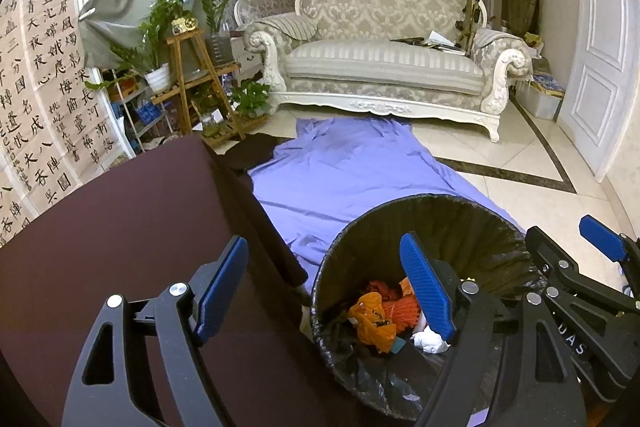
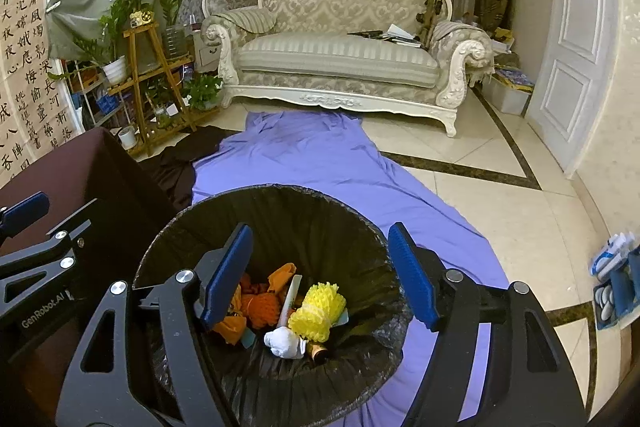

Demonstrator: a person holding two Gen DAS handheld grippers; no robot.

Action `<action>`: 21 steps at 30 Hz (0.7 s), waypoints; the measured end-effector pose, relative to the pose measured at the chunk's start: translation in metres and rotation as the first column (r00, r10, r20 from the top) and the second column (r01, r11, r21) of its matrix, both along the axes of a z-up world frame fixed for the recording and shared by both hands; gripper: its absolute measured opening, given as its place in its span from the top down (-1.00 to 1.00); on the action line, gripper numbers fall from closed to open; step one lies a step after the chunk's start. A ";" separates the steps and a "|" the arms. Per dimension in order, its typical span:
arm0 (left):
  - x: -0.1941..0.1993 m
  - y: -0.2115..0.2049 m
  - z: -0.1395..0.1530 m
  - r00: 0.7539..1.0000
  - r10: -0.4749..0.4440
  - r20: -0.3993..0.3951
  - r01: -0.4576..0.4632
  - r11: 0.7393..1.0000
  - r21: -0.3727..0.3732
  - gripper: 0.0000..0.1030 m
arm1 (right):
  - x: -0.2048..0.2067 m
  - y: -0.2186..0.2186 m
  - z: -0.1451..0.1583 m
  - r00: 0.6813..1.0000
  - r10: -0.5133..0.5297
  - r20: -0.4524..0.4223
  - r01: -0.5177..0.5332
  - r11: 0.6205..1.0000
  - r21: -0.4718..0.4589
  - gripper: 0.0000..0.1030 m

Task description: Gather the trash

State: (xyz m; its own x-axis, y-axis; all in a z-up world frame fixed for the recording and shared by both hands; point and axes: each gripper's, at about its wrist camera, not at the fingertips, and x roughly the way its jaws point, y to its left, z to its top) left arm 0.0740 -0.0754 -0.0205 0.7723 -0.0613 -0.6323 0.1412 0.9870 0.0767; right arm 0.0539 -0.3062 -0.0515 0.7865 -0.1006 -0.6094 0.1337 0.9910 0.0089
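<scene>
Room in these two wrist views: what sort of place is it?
Most likely a home living room. An ornate carved sofa stands at the back on a polished tile floor, a wooden plant stand holds potted plants, and calligraphy sheets hang on the wall.

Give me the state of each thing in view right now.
Left gripper: open, empty.
Right gripper: open, empty, above bin.
Trash bin: upright, lined, partly filled.
Yellow foam net: in the bin.
Purple sheet: spread on floor.
White door: closed.
</scene>
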 end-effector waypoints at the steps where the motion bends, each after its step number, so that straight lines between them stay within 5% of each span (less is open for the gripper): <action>1: -0.003 0.001 0.003 1.000 -0.001 0.006 0.001 1.000 -0.001 -0.48 | -0.002 -0.001 0.002 1.000 0.000 0.002 0.000 1.000 0.001 -0.38; 21: -0.074 0.023 0.035 0.996 0.026 0.091 -0.022 0.999 -0.040 -0.62 | -0.077 0.019 0.046 0.993 0.045 0.106 -0.044 0.999 -0.013 -0.53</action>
